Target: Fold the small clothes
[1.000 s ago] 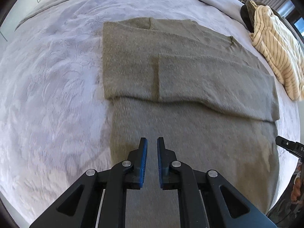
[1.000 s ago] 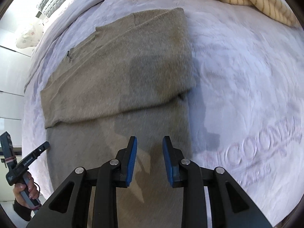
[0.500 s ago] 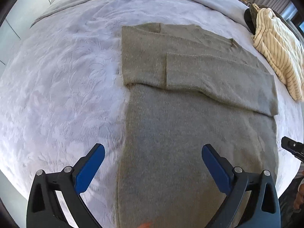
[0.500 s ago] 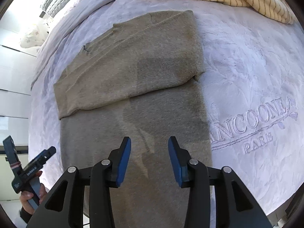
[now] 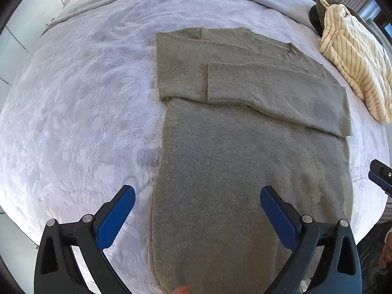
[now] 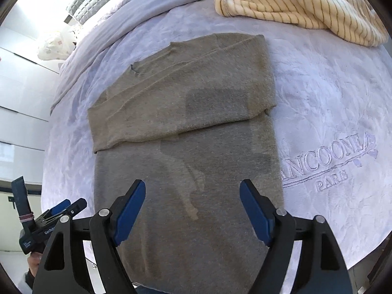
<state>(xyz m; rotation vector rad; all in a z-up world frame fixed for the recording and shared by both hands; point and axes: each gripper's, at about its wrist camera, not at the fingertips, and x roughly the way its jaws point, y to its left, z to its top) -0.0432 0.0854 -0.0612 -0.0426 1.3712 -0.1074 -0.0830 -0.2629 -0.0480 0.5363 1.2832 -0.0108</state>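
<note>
Left wrist view, left gripper (image 5: 197, 196) spread wide and empty above grey sweater (image 5: 245, 171) lying flat on white bedspread (image 5: 78, 122), sleeves folded across chest, right gripper (image 6: 192, 191) opening, nothing between its jaws, striped blanket (image 6: 294, 2) beyond.

Both wrist views look steeply down, sharing the sweater (image 5: 245, 171).

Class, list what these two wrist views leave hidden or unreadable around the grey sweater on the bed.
- Grey sweater: near hem, cut off by the frame's bottom edge and the left gripper; likewise in the right wrist view, behind the right gripper.
- Striped blanket: far part cut off by the top edge.
- Bedspread lettering: first letters hidden under the sweater.
</note>
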